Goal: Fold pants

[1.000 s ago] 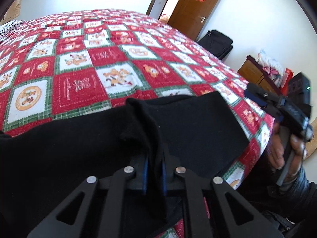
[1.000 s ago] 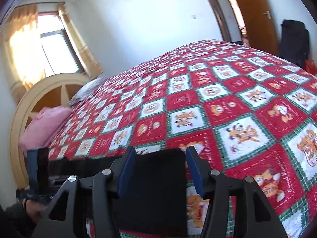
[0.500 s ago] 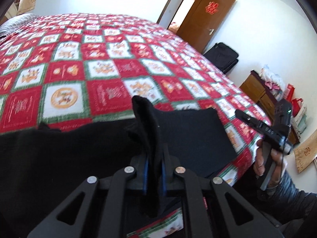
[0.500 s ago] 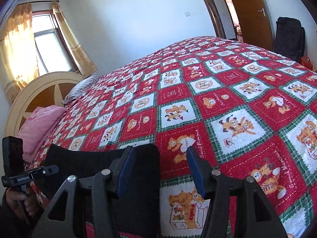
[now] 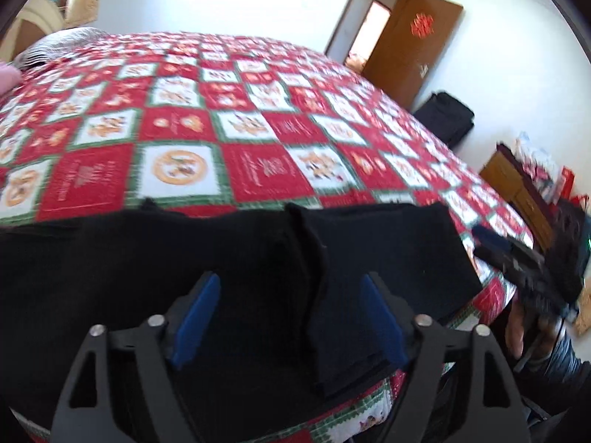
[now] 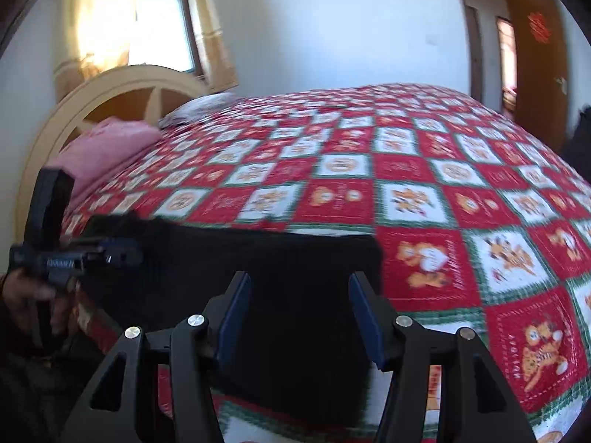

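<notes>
Black pants (image 5: 388, 251) lie flat along the near edge of the bed. A raised fold in them runs between the blue pads of my left gripper (image 5: 291, 284). Its jaws are opening and the pads stand clear of the cloth. The pants (image 6: 266, 258) also lie under my right gripper (image 6: 299, 280), which is open with nothing pressed between its pads. In the left wrist view the right gripper (image 5: 487, 240) hovers at the pants' right end, held by a hand. In the right wrist view the left gripper (image 6: 122, 254) is at their left end.
A red, white and green patchwork bedspread (image 5: 258, 136) covers the bed. A pink pillow (image 6: 107, 147) and a curved headboard (image 6: 122, 85) are at the head. Beyond the foot are a brown door (image 5: 410, 40), a black bag (image 5: 447, 118) and a wooden cabinet (image 5: 517, 192).
My left gripper was shut on a lifted fold of the pants; now its jaws are apart and the fold has sunk. My right gripper has shifted left over the pants' end.
</notes>
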Demonstrator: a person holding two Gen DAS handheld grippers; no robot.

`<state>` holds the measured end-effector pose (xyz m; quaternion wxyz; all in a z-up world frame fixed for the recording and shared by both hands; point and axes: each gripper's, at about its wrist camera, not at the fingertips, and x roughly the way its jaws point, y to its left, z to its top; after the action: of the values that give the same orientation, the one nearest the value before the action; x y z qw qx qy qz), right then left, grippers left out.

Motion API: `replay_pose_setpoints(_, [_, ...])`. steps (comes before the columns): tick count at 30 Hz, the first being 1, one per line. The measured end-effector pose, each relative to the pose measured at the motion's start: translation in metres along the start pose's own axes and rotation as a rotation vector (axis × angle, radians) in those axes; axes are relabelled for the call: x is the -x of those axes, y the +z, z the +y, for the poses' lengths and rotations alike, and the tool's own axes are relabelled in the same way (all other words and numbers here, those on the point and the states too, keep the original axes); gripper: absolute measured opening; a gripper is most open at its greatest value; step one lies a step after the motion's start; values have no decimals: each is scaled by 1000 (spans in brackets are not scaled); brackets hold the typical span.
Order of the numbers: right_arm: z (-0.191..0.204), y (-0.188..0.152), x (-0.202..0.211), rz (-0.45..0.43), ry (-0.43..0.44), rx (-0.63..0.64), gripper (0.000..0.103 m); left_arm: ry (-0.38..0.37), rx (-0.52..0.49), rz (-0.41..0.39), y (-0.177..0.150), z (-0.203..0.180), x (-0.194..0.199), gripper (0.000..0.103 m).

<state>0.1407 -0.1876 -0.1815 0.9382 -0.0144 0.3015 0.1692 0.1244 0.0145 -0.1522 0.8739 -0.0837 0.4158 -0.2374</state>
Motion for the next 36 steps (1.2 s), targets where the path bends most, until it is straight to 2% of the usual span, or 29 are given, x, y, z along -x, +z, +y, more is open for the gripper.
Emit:
replay_pose_setpoints(3, [44,-1,-8,24,59,150,57,26,22,-15,-1,10,3,84])
replay_pose_setpoints(6, [92,-7,-30,104,154,291,57,43,60,-21,-2,20,0,88])
replay_pose_setpoints(9, [126,-15,-52,140,169,404,57,37,108,-30,-5,31,0,88])
replay_pose_setpoints(11, [137,-18,-66,170,173,426,57,36,130,-37,-4,36,0,88])
replay_pose_setpoints(13, [139,-17,-75,180,157,423,52,24,144,-43,-5,38,4,88])
replay_pose_setpoints(15, [136,-18,-85,209,143,417,33,20,147,-47,-5,37,4,90])
replay_pose_setpoints(22, [139,-21,-77,204,181,436,32,20,148,-48,-8,35,3,92])
replay_pose_setpoints(26, [144,-26,-79,198,149,464,31,16,155,-50,-8,36,4,92])
replay_pose_setpoints(27, [143,-26,-78,201,153,459,17,15,159,-51,-8,37,5,92])
replay_pose_setpoints(28, [143,-25,-76,204,162,454,7,14,163,-53,-8,38,5,92])
replay_pose_setpoints(29, [143,-24,-70,194,172,449,3,14,166,-55,-8,38,6,92])
replay_pose_setpoints(33, [143,-15,-44,151,180,454,2,16,172,-69,-7,38,10,92])
replay_pose_setpoints(36, [142,-18,-36,161,198,454,2,13,172,-66,-7,37,9,92])
